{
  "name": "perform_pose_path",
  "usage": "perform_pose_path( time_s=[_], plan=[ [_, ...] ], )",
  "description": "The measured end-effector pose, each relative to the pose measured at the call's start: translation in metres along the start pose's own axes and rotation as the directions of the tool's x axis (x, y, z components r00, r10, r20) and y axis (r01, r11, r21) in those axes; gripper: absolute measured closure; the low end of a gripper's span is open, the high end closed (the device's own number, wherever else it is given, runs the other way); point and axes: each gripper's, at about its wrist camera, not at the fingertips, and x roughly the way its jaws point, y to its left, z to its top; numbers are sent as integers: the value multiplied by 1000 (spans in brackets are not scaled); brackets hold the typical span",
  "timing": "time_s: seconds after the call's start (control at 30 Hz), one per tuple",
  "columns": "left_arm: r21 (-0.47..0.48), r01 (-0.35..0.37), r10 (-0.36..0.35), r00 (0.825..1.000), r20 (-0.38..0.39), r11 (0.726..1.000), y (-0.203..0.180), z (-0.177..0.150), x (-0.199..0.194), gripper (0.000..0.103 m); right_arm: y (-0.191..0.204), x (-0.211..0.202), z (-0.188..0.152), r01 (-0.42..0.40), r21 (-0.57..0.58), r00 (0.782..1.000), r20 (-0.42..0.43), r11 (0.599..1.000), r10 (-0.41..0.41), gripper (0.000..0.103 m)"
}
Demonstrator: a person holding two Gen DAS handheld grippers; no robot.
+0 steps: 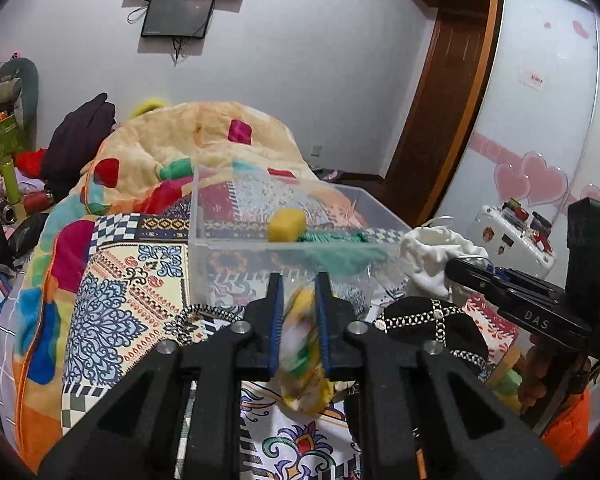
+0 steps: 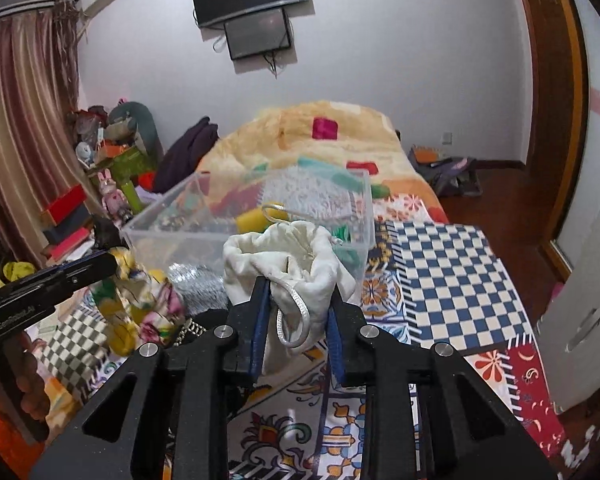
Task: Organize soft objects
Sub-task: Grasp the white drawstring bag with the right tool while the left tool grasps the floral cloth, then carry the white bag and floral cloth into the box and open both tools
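Both grippers holding soft items above the bed, just in front of the clear bin.
The left gripper (image 1: 298, 312) clamps a floral yellow cloth (image 1: 300, 344); the right gripper (image 2: 298, 308) is closed on a white drawstring pouch (image 2: 288, 264). The clear bin (image 1: 228, 246), holding a yellow block (image 1: 286, 225) and green fabric (image 1: 340, 252), stands mid-bed on the patterned bedspread (image 2: 440, 272).

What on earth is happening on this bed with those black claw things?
A person is tidying soft things into a clear plastic bin on the bed, holding a gripper in each hand. The left gripper has its jaws closed on a yellow floral cloth. The right gripper has its jaws closed on a white drawstring pouch, held just in front of the bin. A yellow sponge and a green cloth already lie inside. A black studded item waits on the bedspread.
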Motion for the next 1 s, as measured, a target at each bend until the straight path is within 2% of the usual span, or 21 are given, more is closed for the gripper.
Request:
perform_pose_path(
  time_s=[0.13, 0.3, 0.33, 0.4, 0.43, 0.47, 0.63, 0.7, 0.77, 0.93, 1.0],
  plan=[
    [8, -7, 7, 1000, 11, 1000, 1, 3, -3, 91, 1, -8, 4, -2, 6, 999, 39, 1000, 1, 80],
    [16, -11, 11, 999, -43, 1000, 5, -2, 6, 91, 0, -18, 10, 4, 14, 997, 83, 1000, -5, 80],
    [13, -10, 11, 999, -52, 1000, 6, -3, 7, 85, 0, -20, 11, 6, 14, 996, 92, 1000, -8, 80],
    [3, -10, 10, 997, -73, 1000, 9, -7, 11, 64, 0, -23, 11, 18, 15, 994, 107, 1000, -20, 80],
    [-3, -9, 9, 997, -78, 1000, 11, -8, 13, 48, 0, -24, 12, 26, 16, 993, 117, 1000, -28, 80],
    [-8, -4, 3, 997, -82, 1000, 13, -11, 14, 42, 1, -26, 12, 30, 15, 992, 123, 999, -31, 80],
    [-3, 12, -13, 992, -123, 1000, 13, -22, 24, 42, 2, -35, 17, 43, 15, 986, 162, 999, -45, 80],
    [-3, 25, -25, 991, -133, 1000, 13, -25, 28, 50, 3, -37, 18, 42, 12, 985, 170, 999, -43, 80],
    [1, 39, -38, 989, -144, 999, 12, -26, 31, 71, 5, -35, 19, 39, 7, 985, 170, 999, -40, 80],
    [15, 54, -51, 992, -115, 998, 8, -22, 23, 90, 9, -29, 18, 39, -4, 987, 159, 999, -38, 80],
    [5, 50, -49, 994, -98, 999, 9, -18, 18, 90, 8, -28, 18, 38, 1, 987, 155, 999, -37, 80]
  ],
)
